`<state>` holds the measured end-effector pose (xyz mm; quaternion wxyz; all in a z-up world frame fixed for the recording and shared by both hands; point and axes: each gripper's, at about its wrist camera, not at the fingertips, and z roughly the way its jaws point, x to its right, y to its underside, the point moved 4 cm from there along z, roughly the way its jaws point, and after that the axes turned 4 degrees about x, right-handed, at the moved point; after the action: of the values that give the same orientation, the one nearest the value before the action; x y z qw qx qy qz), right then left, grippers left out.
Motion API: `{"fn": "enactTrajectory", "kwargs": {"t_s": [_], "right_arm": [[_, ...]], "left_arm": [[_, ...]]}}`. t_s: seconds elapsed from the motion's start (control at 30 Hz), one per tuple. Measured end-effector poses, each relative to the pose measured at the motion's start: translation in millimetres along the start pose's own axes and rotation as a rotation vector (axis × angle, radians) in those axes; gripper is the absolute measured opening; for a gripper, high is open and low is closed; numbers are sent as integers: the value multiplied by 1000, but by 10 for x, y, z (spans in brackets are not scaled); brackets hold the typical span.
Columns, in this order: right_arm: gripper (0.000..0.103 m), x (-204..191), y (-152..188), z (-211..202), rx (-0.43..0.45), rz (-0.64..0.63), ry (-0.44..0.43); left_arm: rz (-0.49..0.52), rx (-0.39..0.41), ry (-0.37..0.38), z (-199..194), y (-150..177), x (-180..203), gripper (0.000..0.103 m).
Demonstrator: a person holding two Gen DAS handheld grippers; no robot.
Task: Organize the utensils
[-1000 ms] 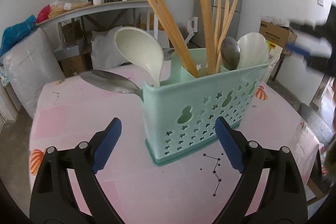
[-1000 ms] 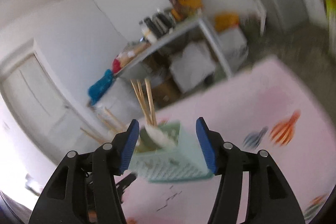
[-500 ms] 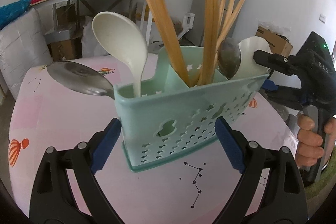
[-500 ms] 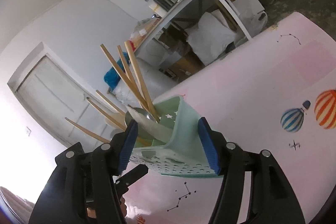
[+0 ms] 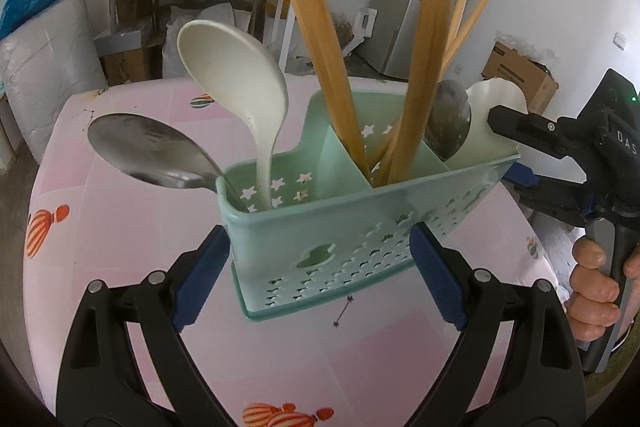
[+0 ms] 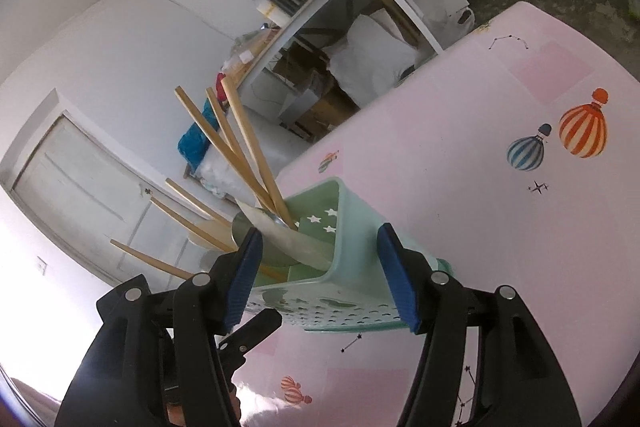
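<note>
Utensil caddy [image 5: 360,223]: light, rigid perforated plastic, top-heavy; hold by end walls. Left gripper [image 5: 320,275] and right gripper [image 6: 320,273]: both released, straddling it.

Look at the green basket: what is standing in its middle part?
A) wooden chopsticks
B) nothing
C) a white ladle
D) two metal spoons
A: in the left wrist view the wooden chopsticks rise from the middle compartment of the green basket, while the spoons sit in the end compartments.

bright daylight | blown-out glare lower left (right wrist view) | fisheye-bent edges, dark corners | sharp focus
</note>
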<state>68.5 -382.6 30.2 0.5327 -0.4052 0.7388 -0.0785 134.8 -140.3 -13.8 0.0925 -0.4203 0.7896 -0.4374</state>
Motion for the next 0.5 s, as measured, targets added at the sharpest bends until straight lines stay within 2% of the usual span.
{"fn": "enactTrajectory", "kwargs": {"t_s": [0.17,0.3,0.4,0.5], "right_arm": [[59,-53,-35,21,-6,-32,25],[59,-68,-12,-204,28,-75,68],[62,-89,91,-437,52,-126,125],[68,-213,318,-599,53,-252,258]], "left_arm": [[8,9,-18,2,-7,-25,87],[50,35,-70,-215,103,83,88],[90,43,-90,-431,212,155,89],[92,51,-148,-588,275,213,92]]}}
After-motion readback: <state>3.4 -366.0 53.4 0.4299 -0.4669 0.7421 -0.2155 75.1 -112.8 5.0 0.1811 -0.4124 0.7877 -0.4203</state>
